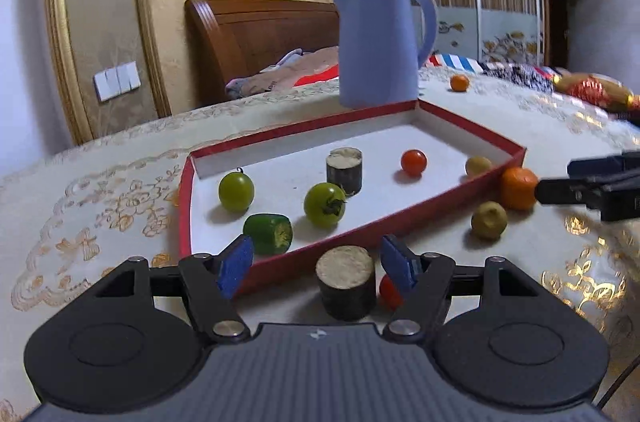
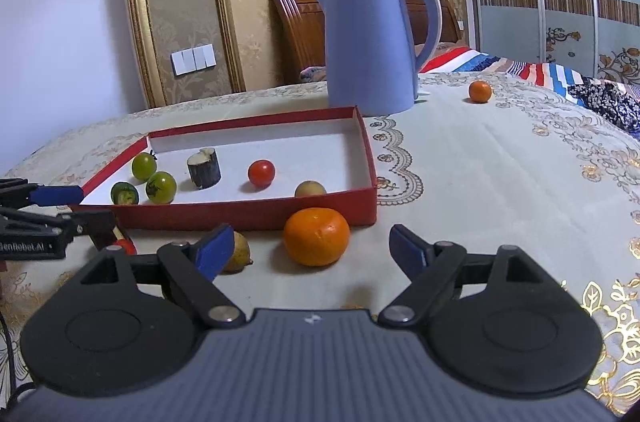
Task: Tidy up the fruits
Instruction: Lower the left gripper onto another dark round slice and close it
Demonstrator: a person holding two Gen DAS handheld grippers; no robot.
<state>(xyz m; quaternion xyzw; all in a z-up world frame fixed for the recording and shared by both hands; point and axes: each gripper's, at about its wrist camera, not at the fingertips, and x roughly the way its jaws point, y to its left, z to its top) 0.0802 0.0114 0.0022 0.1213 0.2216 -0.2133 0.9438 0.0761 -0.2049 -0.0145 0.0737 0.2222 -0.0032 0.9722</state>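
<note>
Left wrist view: left gripper (image 1: 316, 262) jaws apart, unclamped, around 1 dark cylinder (image 1: 346, 282); a red tomato (image 1: 389, 291) is half hidden behind 1 finger. The red tray (image 1: 400, 210) holds 6 items.

Right wrist view: right gripper (image 2: 310, 248) jaws apart, empty, before 1 large orange (image 2: 317, 236); 1 yellowish fruit (image 2: 240, 254) is partly hidden. A small orange (image 2: 480, 91) sits far off.
</note>
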